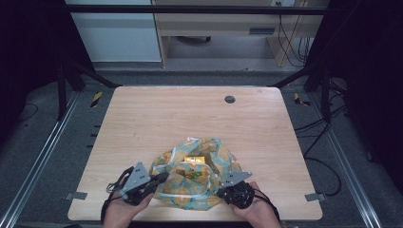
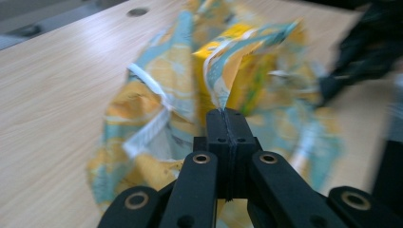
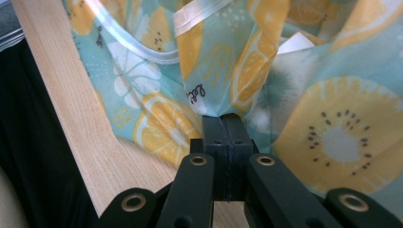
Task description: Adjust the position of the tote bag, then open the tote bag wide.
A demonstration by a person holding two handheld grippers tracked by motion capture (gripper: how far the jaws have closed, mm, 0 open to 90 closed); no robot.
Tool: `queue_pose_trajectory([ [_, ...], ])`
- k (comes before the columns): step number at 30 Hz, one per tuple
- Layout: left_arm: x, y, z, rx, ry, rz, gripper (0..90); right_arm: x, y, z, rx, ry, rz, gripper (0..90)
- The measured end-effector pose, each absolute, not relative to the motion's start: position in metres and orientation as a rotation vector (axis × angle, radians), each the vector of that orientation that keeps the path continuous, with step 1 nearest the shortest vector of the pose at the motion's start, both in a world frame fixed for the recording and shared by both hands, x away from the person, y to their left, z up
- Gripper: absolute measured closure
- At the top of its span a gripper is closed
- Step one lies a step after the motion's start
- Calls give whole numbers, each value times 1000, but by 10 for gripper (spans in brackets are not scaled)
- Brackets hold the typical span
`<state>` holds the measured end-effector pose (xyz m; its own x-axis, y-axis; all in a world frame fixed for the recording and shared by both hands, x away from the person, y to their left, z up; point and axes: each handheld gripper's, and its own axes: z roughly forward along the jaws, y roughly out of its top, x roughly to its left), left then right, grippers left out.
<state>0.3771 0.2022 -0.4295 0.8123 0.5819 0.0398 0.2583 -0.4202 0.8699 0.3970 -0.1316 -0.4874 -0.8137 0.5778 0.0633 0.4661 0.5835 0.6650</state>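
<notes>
Down at the near edge of the table (image 1: 142, 109), the person's two hands hold the grippers at about seven and five o'clock, and the fruit-print bag (image 1: 195, 178) lies crumpled between them, a little past six o'clock toward the centre. The left gripper (image 1: 163, 178) has its jaws pressed together on a raised fold of the bag's edge, and the right gripper (image 1: 221, 186) is likewise clamped on the printed film at the opposite side. So each hand is about equally near, and the bag's width runs roughly from nine to three o'clock between the two pinch points; any pull apart would, I'd judge, spread it along that line. Something yellow (image 1: 195, 160) sits in the folds toward twelve o'clock, possibly a packet inside the bag, though it is too small to be sure. Farther off, the round grommet hole (image 1: 229, 99) marks the far side at about one o'clock
</notes>
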Motion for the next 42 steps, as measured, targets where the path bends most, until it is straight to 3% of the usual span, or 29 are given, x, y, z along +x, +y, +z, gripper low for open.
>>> queue_pose_trajectory([
  [4,380,201,-455,2270,655,454,900,400,-132,-490,913,2650,1015,900],
  [7,398,202,-470,2346,738,475,900,404,-134,-492,949,2645,994,900],
  [15,423,205,-481,2349,845,531,900,420,-147,-492,1056,2585,990,900],
  [23,417,213,-474,2283,865,539,883,420,-155,-490,1098,2537,1021,897],
  [29,398,225,-451,2035,878,554,399,407,-158,-472,1024,2453,1105,372],
  [31,398,230,-445,1967,896,524,305,403,-159,-464,1002,2416,1130,285],
  [35,398,236,-435,1915,918,518,204,399,-167,-446,983,2346,1188,166],
  [42,407,246,-423,1877,970,558,109,404,-190,-423,1014,2211,1262,97],
])
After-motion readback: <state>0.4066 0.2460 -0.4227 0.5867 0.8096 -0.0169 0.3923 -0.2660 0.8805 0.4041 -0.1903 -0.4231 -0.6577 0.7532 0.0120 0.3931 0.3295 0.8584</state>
